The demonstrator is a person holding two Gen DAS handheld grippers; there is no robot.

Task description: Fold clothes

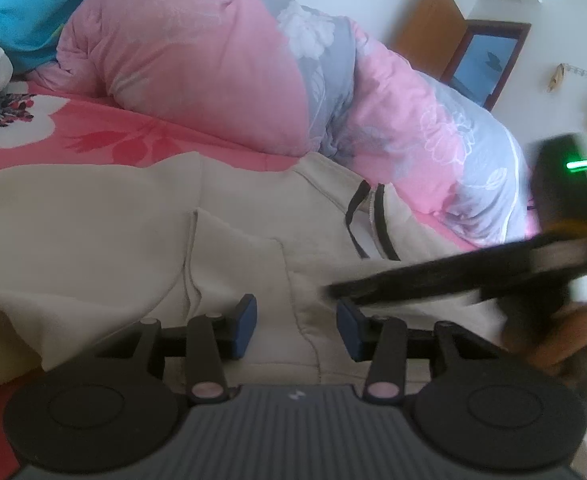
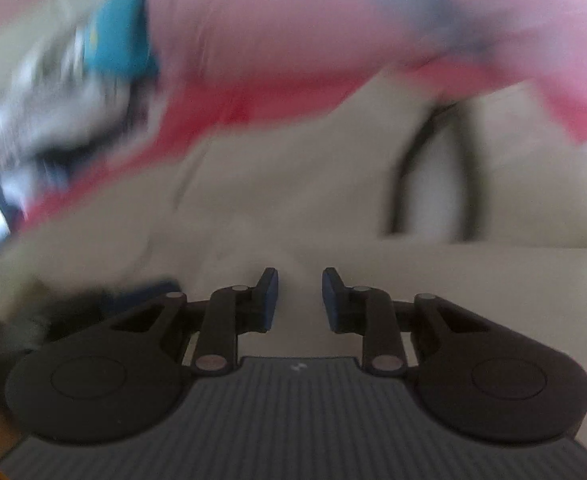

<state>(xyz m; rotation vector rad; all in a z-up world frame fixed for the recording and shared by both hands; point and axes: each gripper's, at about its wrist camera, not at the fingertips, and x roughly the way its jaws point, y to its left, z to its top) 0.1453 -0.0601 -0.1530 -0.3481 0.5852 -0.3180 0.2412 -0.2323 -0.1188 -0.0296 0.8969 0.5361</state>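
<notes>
A cream sweatshirt (image 1: pixel 93 220) lies spread on the bed, its black-trimmed neck opening (image 1: pixel 369 220) toward the right. My left gripper (image 1: pixel 297 328) hovers low over the cloth. Its blue pads stand apart and a seam ridge runs between them, with nothing pinched. From the right, the right gripper's blurred black fingers (image 1: pixel 413 276) sweep in above that spot, trailing a pale strip of cloth. In the smeared right wrist view my right gripper (image 2: pixel 300 300) has its pads close together, with cream sweatshirt (image 2: pixel 333 200) filling the narrow gap. It looks shut on a fold.
A bulky pink and grey quilt (image 1: pixel 193 60) is heaped behind the sweatshirt on the red floral sheet (image 1: pixel 93 136). A blue cushion (image 1: pixel 21 12) lies at the far left. A hand (image 1: pixel 565 340) holds the right gripper at the right edge. A wooden door (image 1: pixel 433 28) stands beyond the bed.
</notes>
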